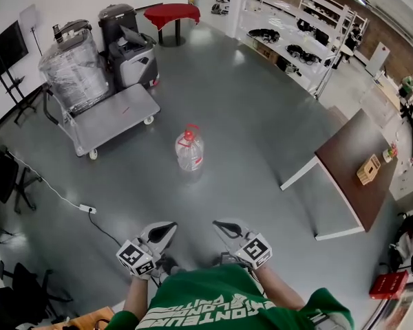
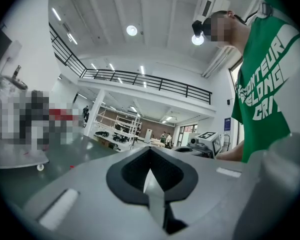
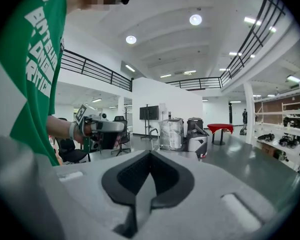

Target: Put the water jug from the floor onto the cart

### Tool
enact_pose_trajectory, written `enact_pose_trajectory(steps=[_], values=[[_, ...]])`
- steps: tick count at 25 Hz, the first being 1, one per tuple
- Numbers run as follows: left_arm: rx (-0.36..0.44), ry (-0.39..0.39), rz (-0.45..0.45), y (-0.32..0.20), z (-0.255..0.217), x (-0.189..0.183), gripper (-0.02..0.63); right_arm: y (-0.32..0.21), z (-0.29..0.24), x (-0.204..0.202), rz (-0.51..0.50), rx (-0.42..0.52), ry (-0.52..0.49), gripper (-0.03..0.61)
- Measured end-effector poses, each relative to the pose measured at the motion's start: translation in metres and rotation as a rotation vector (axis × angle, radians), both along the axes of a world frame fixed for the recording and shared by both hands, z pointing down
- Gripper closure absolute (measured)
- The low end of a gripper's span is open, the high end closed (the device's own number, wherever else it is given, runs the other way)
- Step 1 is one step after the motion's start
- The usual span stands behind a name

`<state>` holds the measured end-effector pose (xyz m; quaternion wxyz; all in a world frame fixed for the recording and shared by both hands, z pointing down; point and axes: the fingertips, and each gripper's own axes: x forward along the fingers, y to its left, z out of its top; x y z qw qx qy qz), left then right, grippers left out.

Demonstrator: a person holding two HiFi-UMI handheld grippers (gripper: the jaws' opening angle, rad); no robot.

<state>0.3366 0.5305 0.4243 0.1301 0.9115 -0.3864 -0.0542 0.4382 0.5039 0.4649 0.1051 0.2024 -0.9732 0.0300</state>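
A clear water jug [image 1: 189,150] with a red cap and red handle stands upright on the grey floor, in the middle of the head view. The flat grey cart [image 1: 117,119] stands behind it to the left, with a plastic-wrapped bundle [image 1: 70,67] at its handle end. Both grippers are held low in front of the person, well short of the jug. My left gripper [image 1: 169,227] [image 2: 150,156] is shut and holds nothing. My right gripper [image 1: 219,225] [image 3: 150,159] is shut too, also with nothing in it. Neither gripper view shows the jug.
A brown table [image 1: 358,163] with a small wooden block stands at the right. White shelving racks [image 1: 296,40] line the back right, and a red-covered table [image 1: 172,12] stands at the back. Black cases [image 1: 127,47] stand behind the cart. A cable and power strip [image 1: 86,208] lie at the left.
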Motion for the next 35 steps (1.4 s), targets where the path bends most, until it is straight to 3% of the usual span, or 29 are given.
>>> enact_pose_trajectory(steps=[10,18,24,31,35], values=[[0.032,0.019,-0.002,0.003,-0.016,0.005,0.598,0.009,0.005,-0.009,-0.012,-0.013,-0.015,0.586],[0.01,0.026,-0.015,0.015,-0.009,-0.007,0.598,0.015,-0.003,-0.03,-0.044,-0.021,-0.042,0.586],[0.017,0.034,-0.005,0.019,-0.006,-0.017,0.598,0.016,0.007,-0.036,-0.004,-0.057,-0.039,0.586],[0.002,0.022,0.022,0.025,0.0,-0.043,0.598,0.025,0.0,-0.063,0.002,-0.055,-0.079,0.586],[-0.016,0.043,0.025,0.036,-0.001,-0.088,0.598,0.032,-0.004,-0.108,0.008,-0.052,-0.049,0.586]])
